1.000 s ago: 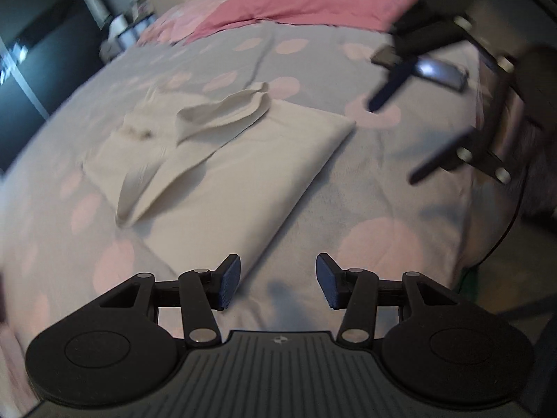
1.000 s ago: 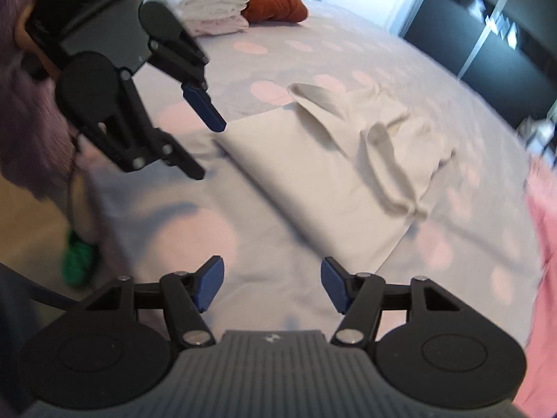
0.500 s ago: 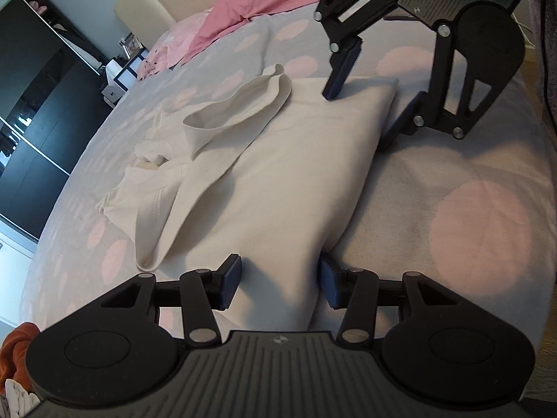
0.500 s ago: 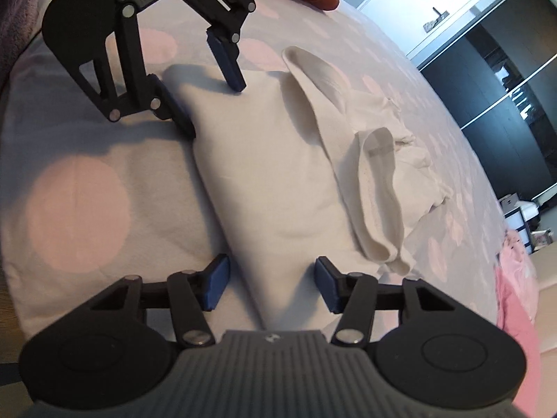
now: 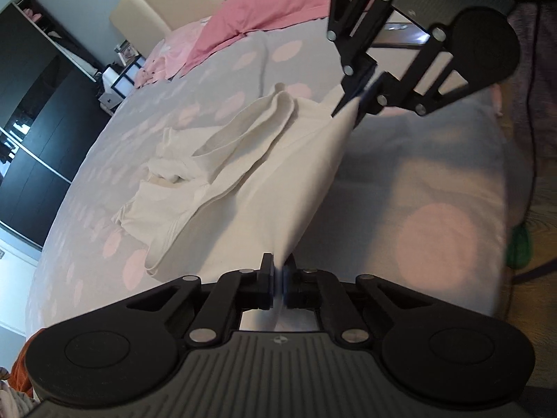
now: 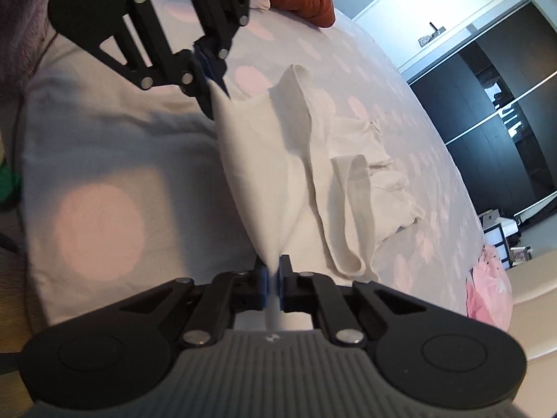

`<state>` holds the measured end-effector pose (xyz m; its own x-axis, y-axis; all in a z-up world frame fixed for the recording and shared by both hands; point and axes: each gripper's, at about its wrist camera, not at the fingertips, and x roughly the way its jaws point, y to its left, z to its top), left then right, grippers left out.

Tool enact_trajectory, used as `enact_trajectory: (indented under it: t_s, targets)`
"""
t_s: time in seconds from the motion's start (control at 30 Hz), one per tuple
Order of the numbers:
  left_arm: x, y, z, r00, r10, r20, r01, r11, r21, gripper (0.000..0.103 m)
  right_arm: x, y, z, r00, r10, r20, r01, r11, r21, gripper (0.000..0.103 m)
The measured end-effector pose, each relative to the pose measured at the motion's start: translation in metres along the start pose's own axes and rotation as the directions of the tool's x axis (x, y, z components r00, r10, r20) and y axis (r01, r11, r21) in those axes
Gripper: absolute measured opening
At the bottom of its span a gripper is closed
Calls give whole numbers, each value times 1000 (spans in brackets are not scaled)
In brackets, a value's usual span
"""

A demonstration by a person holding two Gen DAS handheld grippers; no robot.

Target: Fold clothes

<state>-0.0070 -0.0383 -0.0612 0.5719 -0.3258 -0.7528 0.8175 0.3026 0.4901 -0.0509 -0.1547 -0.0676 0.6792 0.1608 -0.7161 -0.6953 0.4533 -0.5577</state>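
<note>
At the bottom centre of each wrist view, left gripper (image 5: 277,280) and right gripper (image 6: 273,284) each pinch a hem corner of the cream garment (image 5: 264,181), tensioning it, likely for folding over.

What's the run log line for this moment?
left tongs: shut on cream garment | right tongs: shut on cream garment | hem lifted off bed

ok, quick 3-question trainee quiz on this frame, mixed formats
1. True or false: both hand-held grippers are shut on the cream garment.
2. What is the held hem doing? A) lying flat B) lifted off the bedspread C) tucked under the pink pillow
3. Fill in: the left hand-held gripper and right hand-held gripper hold opposite ends of one ____.

Key: 1 true; 2 B; 3 edge
</note>
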Motion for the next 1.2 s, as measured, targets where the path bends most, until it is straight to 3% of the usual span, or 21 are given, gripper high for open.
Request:
enact_trajectory:
  t_s: [0.3, 0.47, 0.53, 0.67, 0.77, 0.83, 0.93, 1.0, 1.2]
  targets:
    - [-44, -54, -11, 990, -137, -42, 139, 990, 40, 2, -70, 50, -10, 988, 148, -44, -148, 989, -4, 7]
    - [-35, -61, -18, 983, -175, -58, 176, 984, 2, 4, -67, 66, -20, 983, 176, -53, -175, 984, 33, 7]
    - [-36, -60, -24, 976, -210, -57, 208, 977, -38, 9, -60, 68, -24, 979, 194, -68, -191, 980, 50, 11]
    - [-50, -50, -31, 960, -279, -24, 276, 956, -101, 22, -62, 55, -27, 972, 227, -57, -222, 972, 84, 30]
    - [-56, -35, -29, 952, -305, 32, 306, 937, -167, 24, -77, 42, -33, 972, 236, -14, -230, 958, 172, 30]
    - [-50, -24, -25, 950, -306, 62, 312, 925, -216, 24, -73, 30, -35, 973, 231, 17, -228, 942, 247, 30]
    - [-30, -19, -21, 957, -289, 31, 288, 927, -239, 24, -53, 20, -31, 976, 218, 22, -214, 928, 305, 29]
    - [-13, -15, -21, 961, -275, 15, 269, 928, -259, 24, -34, 17, -30, 972, 236, 13, -226, 914, 338, 20]
    - [21, 8, -33, 970, -242, 8, 230, 909, -348, 24, 11, 12, -34, 965, 261, -32, -230, 898, 375, 20]
